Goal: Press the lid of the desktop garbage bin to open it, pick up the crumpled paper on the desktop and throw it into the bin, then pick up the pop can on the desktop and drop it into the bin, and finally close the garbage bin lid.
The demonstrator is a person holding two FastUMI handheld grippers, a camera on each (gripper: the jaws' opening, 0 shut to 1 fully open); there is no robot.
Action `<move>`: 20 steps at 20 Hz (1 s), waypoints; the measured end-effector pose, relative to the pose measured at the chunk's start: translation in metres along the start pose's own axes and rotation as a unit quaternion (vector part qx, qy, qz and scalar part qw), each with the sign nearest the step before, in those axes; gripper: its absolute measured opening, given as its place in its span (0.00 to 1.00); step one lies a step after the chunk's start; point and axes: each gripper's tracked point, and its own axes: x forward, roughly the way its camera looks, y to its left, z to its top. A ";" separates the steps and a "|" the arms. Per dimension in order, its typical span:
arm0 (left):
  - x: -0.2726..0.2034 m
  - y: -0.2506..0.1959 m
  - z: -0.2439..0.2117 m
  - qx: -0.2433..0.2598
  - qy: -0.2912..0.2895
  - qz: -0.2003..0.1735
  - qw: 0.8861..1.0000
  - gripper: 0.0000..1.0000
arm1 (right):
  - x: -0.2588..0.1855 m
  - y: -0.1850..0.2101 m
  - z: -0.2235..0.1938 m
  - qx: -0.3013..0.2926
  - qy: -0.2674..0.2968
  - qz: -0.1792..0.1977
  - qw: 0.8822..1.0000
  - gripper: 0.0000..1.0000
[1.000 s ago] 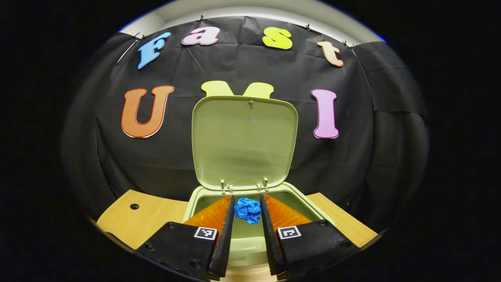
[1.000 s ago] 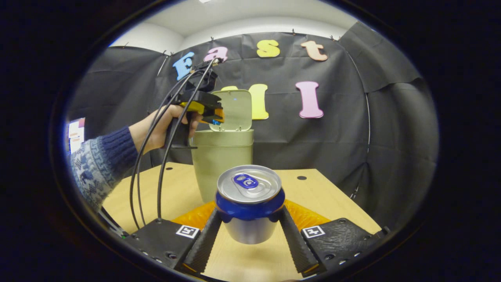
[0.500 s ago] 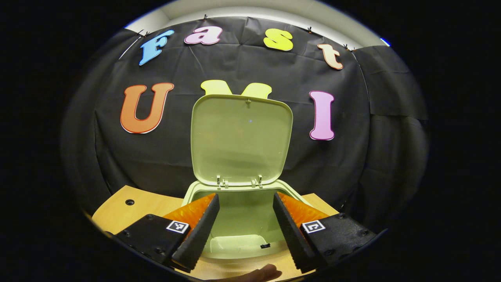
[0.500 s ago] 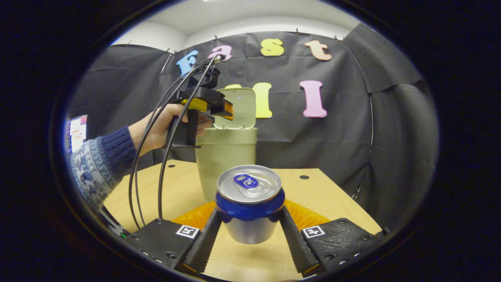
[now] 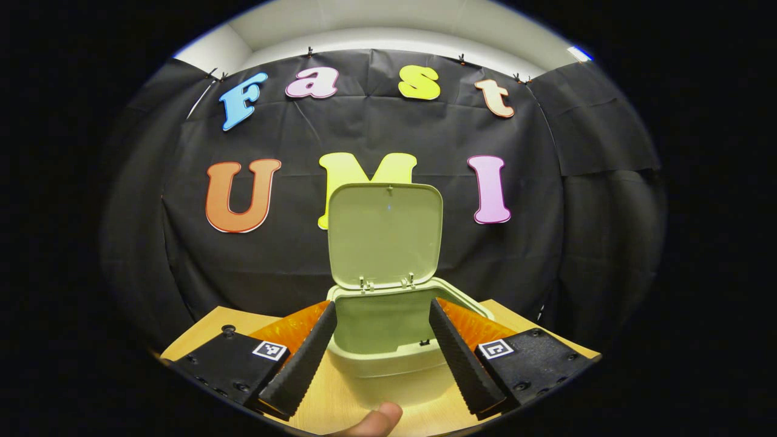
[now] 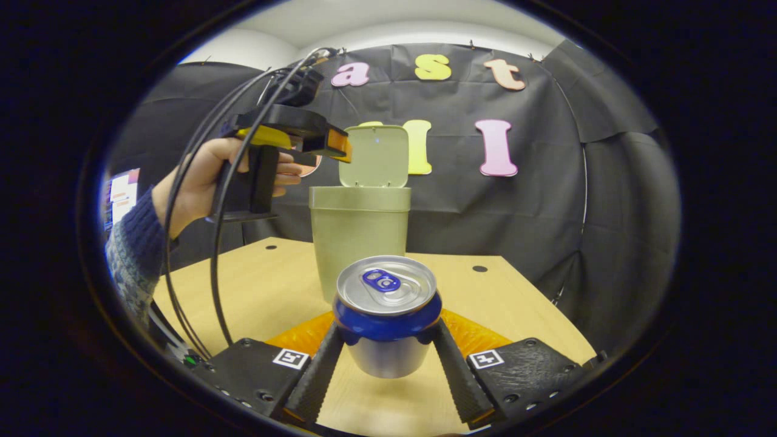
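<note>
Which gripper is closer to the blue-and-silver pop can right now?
Right. The right gripper is clamped on the blue-and-silver pop can; the left gripper is off by the open green bin.

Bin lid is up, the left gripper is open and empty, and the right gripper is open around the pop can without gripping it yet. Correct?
Not quite. In the right gripper view, the right gripper is shut on the pop can, both fingers pressing its sides. The rest stands: the bin lid is up and the left gripper is open and empty.

- The bin [image 5: 388, 340] floor is hidden below its front wall.
- The pop can [image 6: 388, 315] base is blocked by the right hand-held gripper [image 6: 388, 364] fingers.
- The sleeve [image 6: 130, 255] is cut off at the left edge.
</note>
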 end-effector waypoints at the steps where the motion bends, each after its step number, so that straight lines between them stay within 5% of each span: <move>1: -0.010 0.000 -0.002 0.003 -0.002 -0.002 1.000 0.98 | 0.000 0.002 0.001 -0.003 -0.001 0.000 1.000 0.80; 7: -0.065 0.023 -0.043 -0.003 0.016 0.019 1.000 0.98 | -0.001 0.016 -0.008 -0.019 0.004 0.007 1.000 0.81; 12: -0.098 0.068 -0.062 0.012 -0.002 0.091 0.996 0.98 | 0.002 0.034 -0.018 -0.030 0.018 0.013 0.999 0.81; 20: -0.152 0.088 -0.096 0.003 -0.008 0.119 0.993 0.98 | 0.003 0.061 -0.034 -0.052 0.033 0.037 0.997 0.80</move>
